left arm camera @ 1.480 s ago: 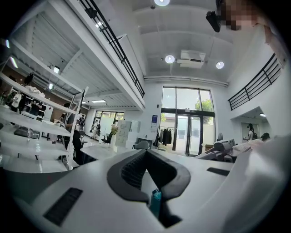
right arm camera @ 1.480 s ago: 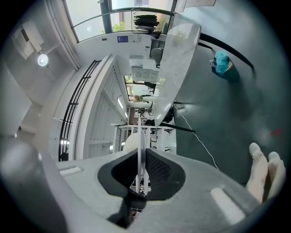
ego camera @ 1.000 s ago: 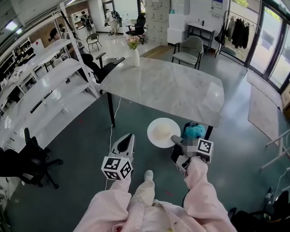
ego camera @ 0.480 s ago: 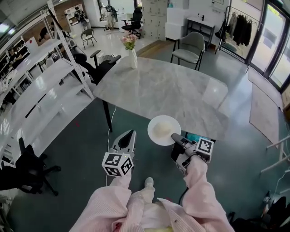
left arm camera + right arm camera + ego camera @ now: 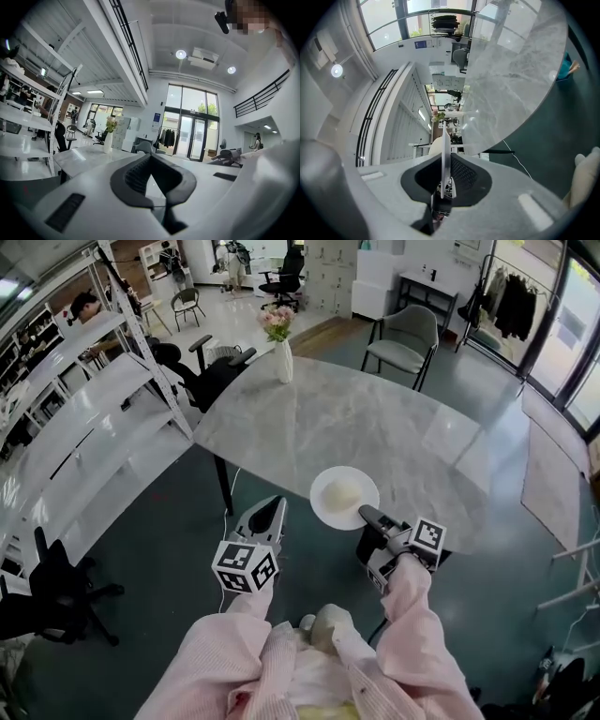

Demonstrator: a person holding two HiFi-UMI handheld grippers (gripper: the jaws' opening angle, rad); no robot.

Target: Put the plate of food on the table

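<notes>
Right tongs (image 5: 367, 514) are closed on the near rim of a white plate (image 5: 344, 498), and in the right gripper view the plate's thin edge (image 5: 446, 154) stands squeezed between the two dark pads. Left tongs (image 5: 272, 509) are closed too, with their tips together and nothing between them (image 5: 150, 157). They float beside the plate on its left and do not touch it. Both tongs point flat toward the tabletop, and pink sleeves (image 5: 412, 643) reach out behind them. Below everything is a dark green floor (image 5: 159, 540). A big grey marble tabletop (image 5: 356, 418) with rounded corners fills the middle of the head view. To the left stands a tall white shelf rack (image 5: 84, 418). A black office chair (image 5: 208, 371) sits at the far left side of the tabletop, and a grey armchair (image 5: 405, 341) sits at the far end. A white vase (image 5: 283, 360) with pink flowers (image 5: 277, 324) stands upright on the far corner. The plate hangs flat over the near edge of the tabletop, partly over the floor, and I cannot tell if it touches the marble. On the plate sits a pale round lump of food (image 5: 343, 491).
</notes>
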